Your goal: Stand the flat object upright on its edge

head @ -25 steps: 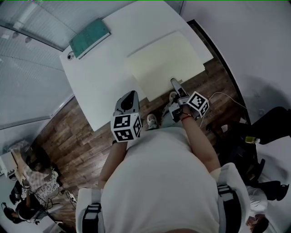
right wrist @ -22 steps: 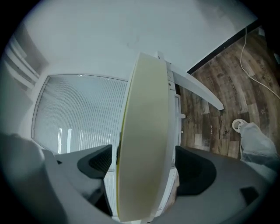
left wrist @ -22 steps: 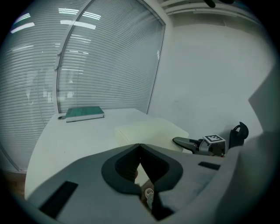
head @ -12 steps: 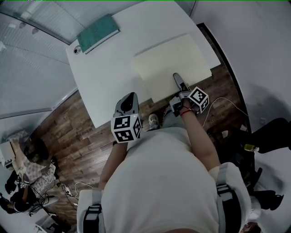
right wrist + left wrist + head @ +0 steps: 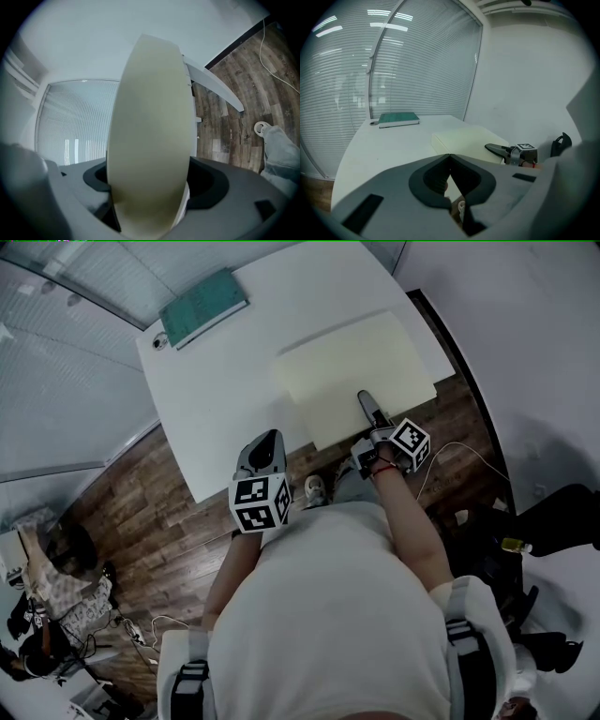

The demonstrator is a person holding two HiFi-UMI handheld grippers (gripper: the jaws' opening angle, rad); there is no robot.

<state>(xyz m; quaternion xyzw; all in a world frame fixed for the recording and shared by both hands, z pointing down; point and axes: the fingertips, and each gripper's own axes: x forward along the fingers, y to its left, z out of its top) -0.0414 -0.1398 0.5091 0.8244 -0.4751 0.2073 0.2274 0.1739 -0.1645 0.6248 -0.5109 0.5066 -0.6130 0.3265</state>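
Note:
A large cream flat pad (image 5: 352, 367) lies flat on the right part of the white table (image 5: 225, 399). My right gripper (image 5: 367, 407) reaches over the pad's near edge and is shut on it. In the right gripper view the pad (image 5: 150, 140) fills the space between the jaws. The left gripper view shows the pad (image 5: 464, 140) as a thick slab with the right gripper (image 5: 494, 149) at its near side. My left gripper (image 5: 265, 446) hovers at the table's near edge, left of the pad, shut with nothing in it (image 5: 449, 155).
A green book (image 5: 204, 307) lies at the table's far left corner with a small round object (image 5: 157, 343) beside it. A glass wall with blinds runs along the left. Wooden floor lies below, with a cable (image 5: 450, 451) at the right.
The head view has shifted a little. My right gripper has moved slightly further over the pad's near edge. The left gripper has stayed where it was.

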